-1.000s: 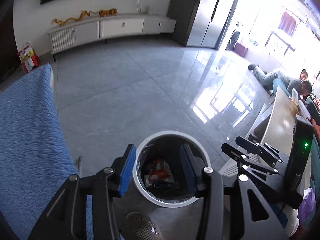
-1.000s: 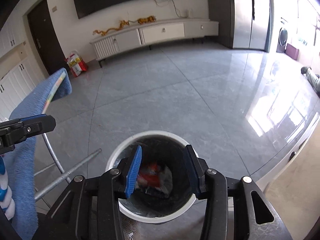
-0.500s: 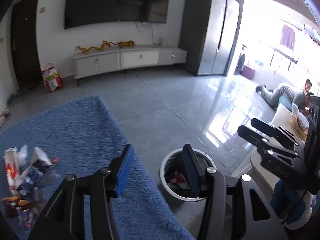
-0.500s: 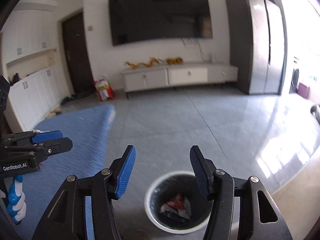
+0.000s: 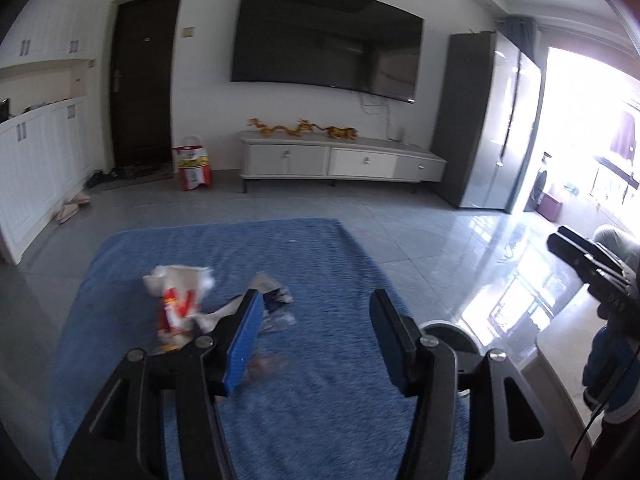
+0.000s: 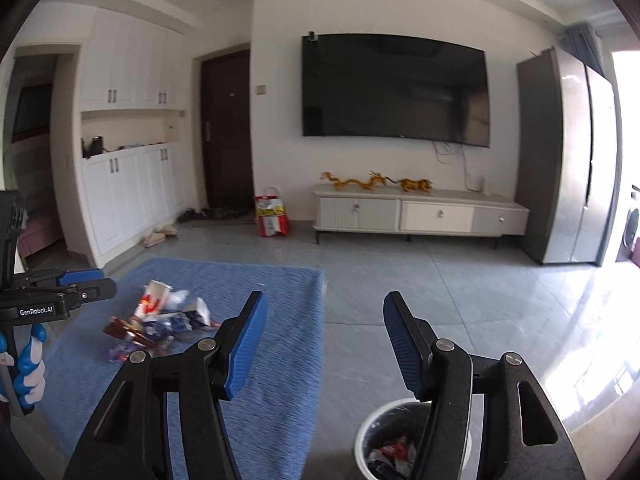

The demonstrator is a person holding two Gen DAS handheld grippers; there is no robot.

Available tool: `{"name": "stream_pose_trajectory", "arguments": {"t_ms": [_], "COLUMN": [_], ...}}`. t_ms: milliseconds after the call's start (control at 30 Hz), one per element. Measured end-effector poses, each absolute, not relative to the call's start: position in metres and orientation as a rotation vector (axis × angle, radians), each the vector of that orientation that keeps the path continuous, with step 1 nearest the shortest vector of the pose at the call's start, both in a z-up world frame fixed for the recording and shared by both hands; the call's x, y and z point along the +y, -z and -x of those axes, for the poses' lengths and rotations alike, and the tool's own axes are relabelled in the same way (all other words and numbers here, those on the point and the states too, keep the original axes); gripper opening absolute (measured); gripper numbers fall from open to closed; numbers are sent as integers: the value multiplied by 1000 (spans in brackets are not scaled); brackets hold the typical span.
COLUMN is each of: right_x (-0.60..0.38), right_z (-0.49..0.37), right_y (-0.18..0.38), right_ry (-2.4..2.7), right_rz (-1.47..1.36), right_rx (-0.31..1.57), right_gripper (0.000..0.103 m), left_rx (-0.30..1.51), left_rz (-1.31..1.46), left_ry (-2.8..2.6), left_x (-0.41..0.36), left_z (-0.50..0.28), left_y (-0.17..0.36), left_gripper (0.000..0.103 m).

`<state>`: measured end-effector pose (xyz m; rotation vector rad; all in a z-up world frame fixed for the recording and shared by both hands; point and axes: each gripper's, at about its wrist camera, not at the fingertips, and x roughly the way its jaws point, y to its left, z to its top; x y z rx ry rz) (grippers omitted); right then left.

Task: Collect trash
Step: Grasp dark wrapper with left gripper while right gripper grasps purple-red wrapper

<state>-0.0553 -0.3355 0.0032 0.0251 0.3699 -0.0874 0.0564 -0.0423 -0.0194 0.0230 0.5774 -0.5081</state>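
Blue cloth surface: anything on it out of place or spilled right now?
Yes. A loose heap of crumpled wrappers lies scattered on the left part of the blue cloth, not in the white bin standing on the floor to its right. Both grippers, left and right, are open and empty.

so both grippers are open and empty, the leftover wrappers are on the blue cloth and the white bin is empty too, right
Not quite: the white bin is not empty. The right wrist view shows crumpled trash inside it. The rest holds: the left gripper and right gripper are open with nothing between them, and the wrappers lie on the blue cloth.
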Motion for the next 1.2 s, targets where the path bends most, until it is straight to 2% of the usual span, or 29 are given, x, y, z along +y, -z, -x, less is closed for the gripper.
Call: {"name": "stream_pose_trajectory", "arguments": {"t_ms": [333,433,867,1200], "right_x": [-291,-280,-260,-237], "right_z": [32,21,-46,-100], "right_y": [10,19,65,98], "right_ry": [-13,-37,-104,-220], "right_rz": [8,13,17,-18], "right_rx": [421,451,578,666], "right_gripper": [60,60,60,60], "left_rx": [692,747,928,1055], "left_rz": [84,134,455,532], "left_ry": [374,373,392,401], "left_x": [54,66,90,71], "left_z": [-73,-82,-147,-183], "left_y": [63,80,131,165], "left_gripper": [55,60,61,59]}}
